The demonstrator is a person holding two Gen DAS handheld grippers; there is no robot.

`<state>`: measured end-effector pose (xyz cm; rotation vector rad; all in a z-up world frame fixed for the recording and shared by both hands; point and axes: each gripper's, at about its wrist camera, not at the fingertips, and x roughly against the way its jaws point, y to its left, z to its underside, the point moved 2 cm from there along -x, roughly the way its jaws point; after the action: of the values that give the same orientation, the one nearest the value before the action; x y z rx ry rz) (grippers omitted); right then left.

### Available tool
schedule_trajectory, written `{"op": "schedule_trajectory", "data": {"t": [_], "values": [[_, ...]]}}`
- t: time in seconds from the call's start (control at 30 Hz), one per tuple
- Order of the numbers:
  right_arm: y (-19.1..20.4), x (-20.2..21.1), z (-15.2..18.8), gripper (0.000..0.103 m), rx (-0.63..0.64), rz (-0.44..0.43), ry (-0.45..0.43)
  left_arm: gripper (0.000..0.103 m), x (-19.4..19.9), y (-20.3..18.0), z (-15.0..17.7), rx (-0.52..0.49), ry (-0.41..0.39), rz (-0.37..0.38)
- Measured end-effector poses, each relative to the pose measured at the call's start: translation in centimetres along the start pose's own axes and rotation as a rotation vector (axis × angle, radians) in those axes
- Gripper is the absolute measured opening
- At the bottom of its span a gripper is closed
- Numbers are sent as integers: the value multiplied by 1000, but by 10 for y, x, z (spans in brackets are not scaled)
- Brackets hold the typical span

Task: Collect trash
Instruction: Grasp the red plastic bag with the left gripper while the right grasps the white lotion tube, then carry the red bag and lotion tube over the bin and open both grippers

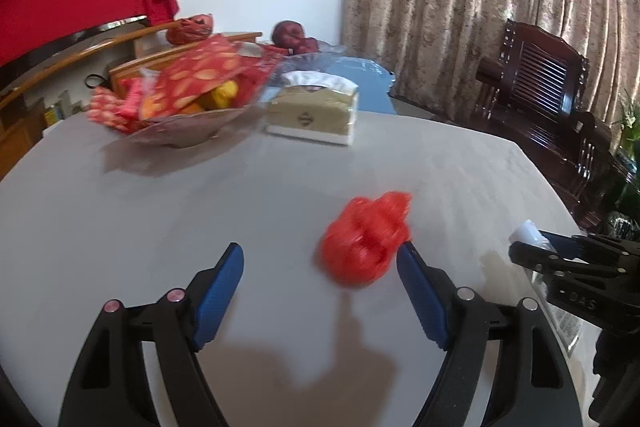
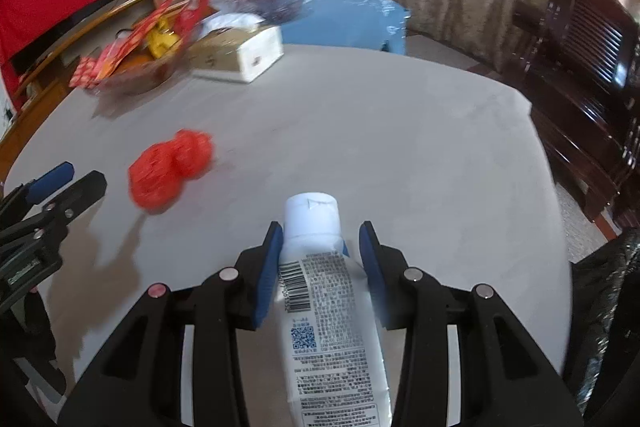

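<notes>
Sizing up the step, largest thing first:
table (image 2: 400, 131): grey top, bare in the middle; the far clutter at 10 to 11 o'clock in the right wrist view is not obviously trash, so I would leave it alone.
snack bowl (image 1: 180, 131): glass, heaped with red packets, at 11 o'clock in the left view, beside the tissue box (image 1: 312, 115); keep both tongs well clear.
white bottle (image 2: 320, 267): lies lengthwise between the right tongs (image 2: 320, 243), cap pointing to 12 o'clock; pads pinch its neck. The grip looks firm, so carry it level to avoid slipping.
red mesh wad (image 1: 364, 239): on the table, at 1 o'clock of the left tongs (image 1: 320, 267), just beside the right-side pad.
left tongs: spread wide, holding nothing; judged next step is shifting toward 3 o'clock to centre the wad, lowering, then squeezing gently since the mesh should crush easily.
</notes>
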<state>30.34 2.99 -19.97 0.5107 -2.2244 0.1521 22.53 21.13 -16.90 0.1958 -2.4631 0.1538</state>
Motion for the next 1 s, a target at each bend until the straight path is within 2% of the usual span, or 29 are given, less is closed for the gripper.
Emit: {"op": "schedule_trajectory", "data": {"t": [0.33,0.4,0.47,0.53,0.67,1.0], "values": [[-21,2,2,38,-44,2,-17,77,-56,-30,-8,-26,77,-13],[-22,3,2,38,-48,0,-18,70,-62,-31,-8,-28,99,-12],[-23,5,3,38,-56,-5,-21,46,-69,-33,-7,-31,133,3],[-22,7,3,38,-57,-9,-22,42,-73,-35,-7,-38,151,7],[-21,13,4,38,-51,-6,-26,36,-64,-38,-7,-40,126,7],[-21,40,2,38,-60,-22,-40,36,-9,-55,-17,-56,38,27]]}}
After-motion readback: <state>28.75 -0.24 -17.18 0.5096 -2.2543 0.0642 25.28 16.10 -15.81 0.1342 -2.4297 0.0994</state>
